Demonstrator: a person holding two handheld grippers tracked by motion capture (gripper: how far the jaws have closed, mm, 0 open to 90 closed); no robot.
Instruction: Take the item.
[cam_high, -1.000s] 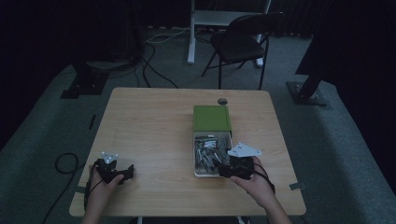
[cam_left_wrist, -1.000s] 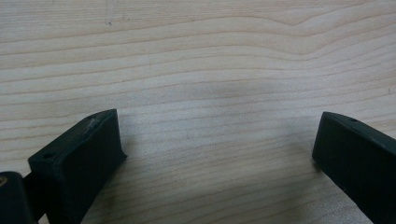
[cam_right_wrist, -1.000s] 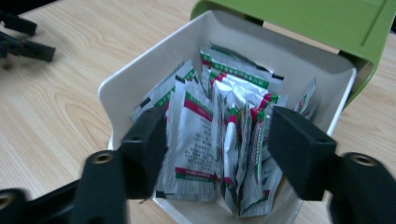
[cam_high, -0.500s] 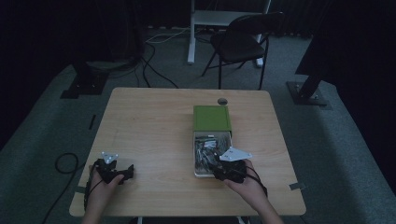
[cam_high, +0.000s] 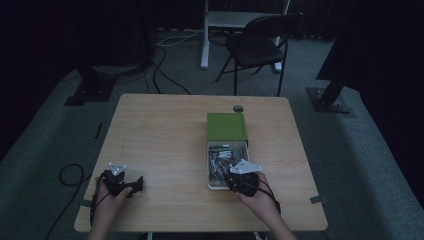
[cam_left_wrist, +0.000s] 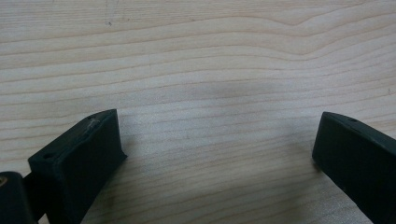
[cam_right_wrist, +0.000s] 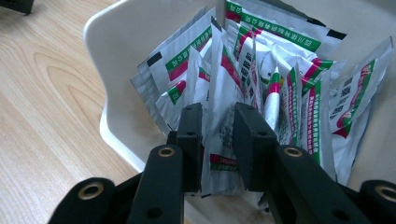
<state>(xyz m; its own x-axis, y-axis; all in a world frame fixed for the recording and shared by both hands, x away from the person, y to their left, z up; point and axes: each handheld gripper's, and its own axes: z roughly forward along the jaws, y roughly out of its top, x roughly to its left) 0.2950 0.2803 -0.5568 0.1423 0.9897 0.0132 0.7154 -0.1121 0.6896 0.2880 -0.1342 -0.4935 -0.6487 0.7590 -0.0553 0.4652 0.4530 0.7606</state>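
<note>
One sachet (cam_right_wrist: 219, 135) stood between the fingers of the right gripper (cam_right_wrist: 218, 140), which had just been closing and were nearly together around it. Contact of the pads on the foil could not be confirmed; a narrow gap still appeared on each side, so the grip was judged as not yet made. The sachet stood on edge among many like it, packed upright in the white tray (cam_right_wrist: 116, 42). That upright packing left the top edges free, which is why the right gripper came in from the near end of the tray and straddled a single edge rather than reaching under a flat pack.

In the high view the tray (cam_high: 209, 165) lay right of centre on the surface (cam_high: 165, 130), with its green lid (cam_high: 227, 126) touching its far end, set there so the contents were open to access. The right gripper (cam_high: 239, 184) sat over the tray's near end.

The left gripper (cam_left_wrist: 219, 154) rested low over bare wood near the front left edge, its fingers wide apart and holding nothing. It was well apart from the tray, parked clear of the working side.
</note>
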